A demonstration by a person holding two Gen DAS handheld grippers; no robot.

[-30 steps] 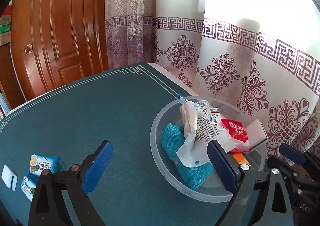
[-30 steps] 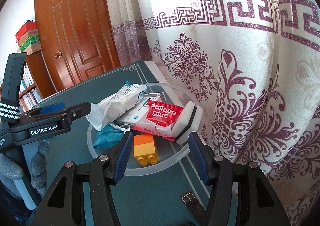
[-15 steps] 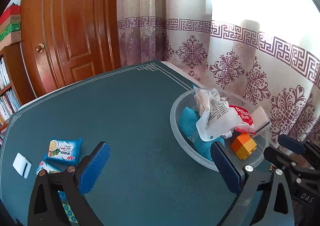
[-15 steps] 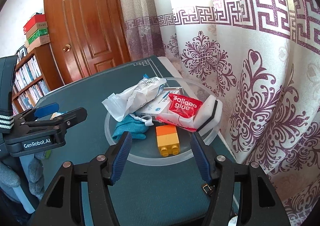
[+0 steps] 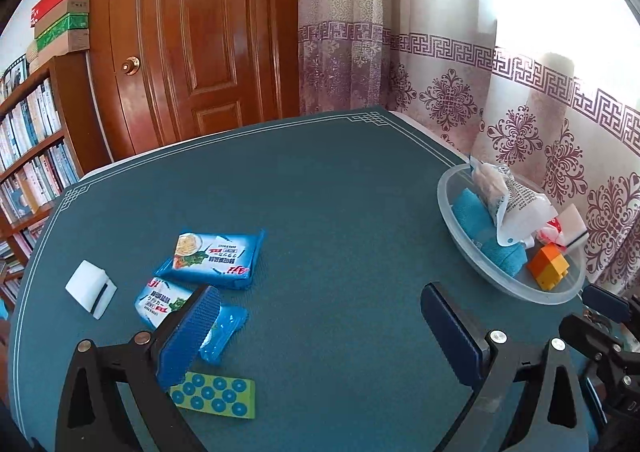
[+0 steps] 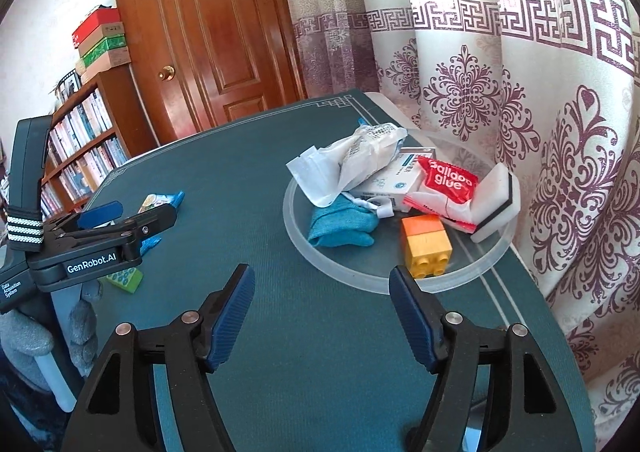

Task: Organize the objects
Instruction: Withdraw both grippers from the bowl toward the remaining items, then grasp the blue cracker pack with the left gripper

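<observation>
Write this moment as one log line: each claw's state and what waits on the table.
left claw: open, empty | right claw: opening, empty | bowl: holds orange block | outside: two blue packets, white sponge

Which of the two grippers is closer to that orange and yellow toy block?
Right. The right gripper sits just before the block in the bowl; the left gripper is over by the packets.

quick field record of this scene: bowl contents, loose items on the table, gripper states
bowl: clear bowl near the curtain
in bowl: orange and yellow block, teal cloth, red balloon glue packet, white wrapper, white sponge
loose on table: two blue snack packets, white block, green dotted card
left gripper: open, empty
right gripper: opening, nothing between the jaws
</observation>
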